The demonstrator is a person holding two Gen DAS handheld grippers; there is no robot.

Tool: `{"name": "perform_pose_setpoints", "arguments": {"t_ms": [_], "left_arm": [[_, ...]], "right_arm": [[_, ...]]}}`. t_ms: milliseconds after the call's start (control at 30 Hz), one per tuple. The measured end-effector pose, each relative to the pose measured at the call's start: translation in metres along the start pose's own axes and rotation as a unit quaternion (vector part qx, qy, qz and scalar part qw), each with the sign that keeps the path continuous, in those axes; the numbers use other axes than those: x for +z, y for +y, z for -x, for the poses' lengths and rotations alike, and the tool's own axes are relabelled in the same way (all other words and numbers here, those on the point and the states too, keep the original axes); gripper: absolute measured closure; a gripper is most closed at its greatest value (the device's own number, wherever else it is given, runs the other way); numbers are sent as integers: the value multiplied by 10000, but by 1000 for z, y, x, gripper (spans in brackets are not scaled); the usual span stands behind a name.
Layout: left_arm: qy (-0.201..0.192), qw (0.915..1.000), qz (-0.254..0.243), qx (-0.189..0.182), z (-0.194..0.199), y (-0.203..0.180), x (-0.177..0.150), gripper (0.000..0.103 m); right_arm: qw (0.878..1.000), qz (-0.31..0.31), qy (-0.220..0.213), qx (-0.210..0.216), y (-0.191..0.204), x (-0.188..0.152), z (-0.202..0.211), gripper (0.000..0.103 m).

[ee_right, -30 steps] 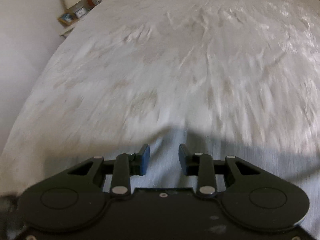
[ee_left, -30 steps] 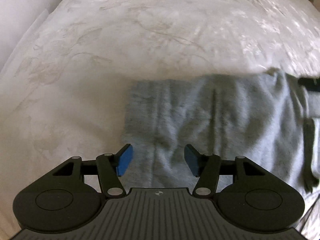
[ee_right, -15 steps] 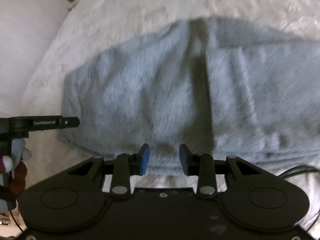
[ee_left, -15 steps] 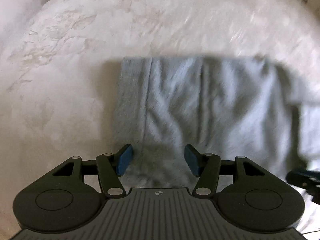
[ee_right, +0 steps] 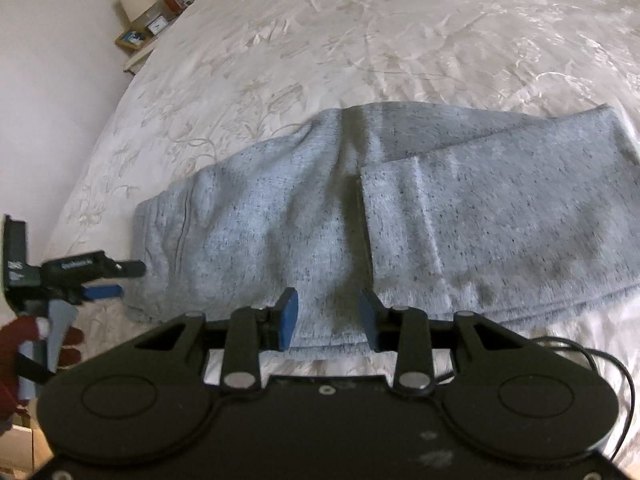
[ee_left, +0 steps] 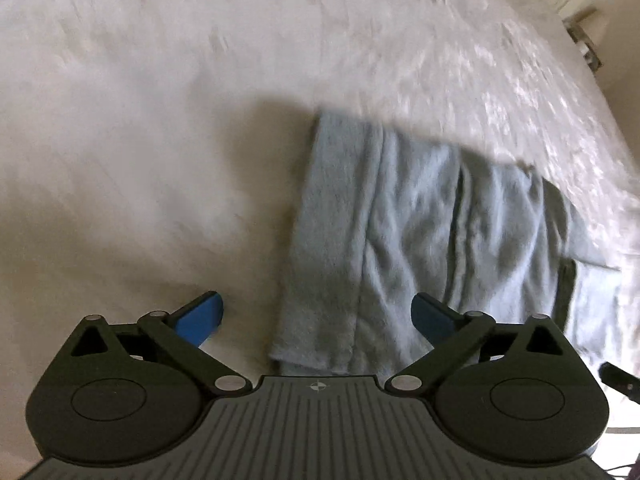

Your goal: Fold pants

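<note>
Both tongs (ee_left: 316,316) (ee_right: 328,316) gape over folded pants (ee_right: 400,208).

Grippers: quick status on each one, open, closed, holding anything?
Left gripper: open wide, holding nothing, above the near edge of the grey pants.
Right gripper: open, holding nothing, over the pants.

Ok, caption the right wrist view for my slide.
Open right claw poised over folded grey pants on a white floral bedspread.

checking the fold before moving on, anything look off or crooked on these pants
Slightly. On the grey pants the folded-over top layer sits askew, its upper edge slanting across the layer beneath. Nothing looks torn or spilled on the bedspread.
</note>
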State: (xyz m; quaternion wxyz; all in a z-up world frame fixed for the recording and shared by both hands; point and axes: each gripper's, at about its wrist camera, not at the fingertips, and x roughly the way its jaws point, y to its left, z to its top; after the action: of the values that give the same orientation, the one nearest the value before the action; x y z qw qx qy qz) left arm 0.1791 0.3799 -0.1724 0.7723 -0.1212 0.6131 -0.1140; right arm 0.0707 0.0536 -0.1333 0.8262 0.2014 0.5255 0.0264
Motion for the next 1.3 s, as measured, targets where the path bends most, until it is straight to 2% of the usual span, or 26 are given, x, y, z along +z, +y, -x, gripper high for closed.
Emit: {"name": "perform_pose_setpoints", "arguments": {"t_ms": [133,267,400,533,567,633,767,933,967,1033,1067,1100,1200,1300], "left_arm": [[8,9992,-351,-173,-19,-13,1,1],[-53,9971,-305,-690,-28,-27,14,1],[-28,9944,-479,-945,-37,-39,21,1],[-34,9944,-195,-1039,-34,-36,18,3],[-44,9949,-111,-1000,-28,-33,17,8],[-191,9976,41,-665,-19,-34,16,62],[-427,9961,354,-690,3,-44,13,67],[-963,9922,494,-612,54,-84,7,69],[-1091,9908,514,-614,63,-96,6,69],[-1371,9869,582,-617,83,-124,3,76],[-1491,9849,612,-633,91,-137,2,79],[-1607,9825,626,-706,101,-152,0,90],[-1860,9781,474,-800,112,-204,0,91],[-1805,9783,215,-994,97,-255,-2,91]], "right_arm": [[10000,-37,25,-48,5,-3,5,66],[9999,-65,61,-66,7,-1,6,66],[9999,-56,122,-93,8,0,4,66],[9998,-114,130,-60,5,1,5,66],[9998,-133,121,-55,3,1,6,66],[9998,-157,93,-56,-3,2,8,66],[9998,-121,16,-143,-19,7,12,66],[9996,231,113,-132,-45,19,0,66],[9993,305,190,-126,-50,20,-7,66],[9973,397,616,-82,-63,20,-33,66],[9941,470,973,-32,-69,18,-49,66],[9918,604,1127,25,-74,17,-60,68],[9909,707,1058,442,-87,27,-56,68],[9920,509,806,829,-111,40,-33,68]]}}
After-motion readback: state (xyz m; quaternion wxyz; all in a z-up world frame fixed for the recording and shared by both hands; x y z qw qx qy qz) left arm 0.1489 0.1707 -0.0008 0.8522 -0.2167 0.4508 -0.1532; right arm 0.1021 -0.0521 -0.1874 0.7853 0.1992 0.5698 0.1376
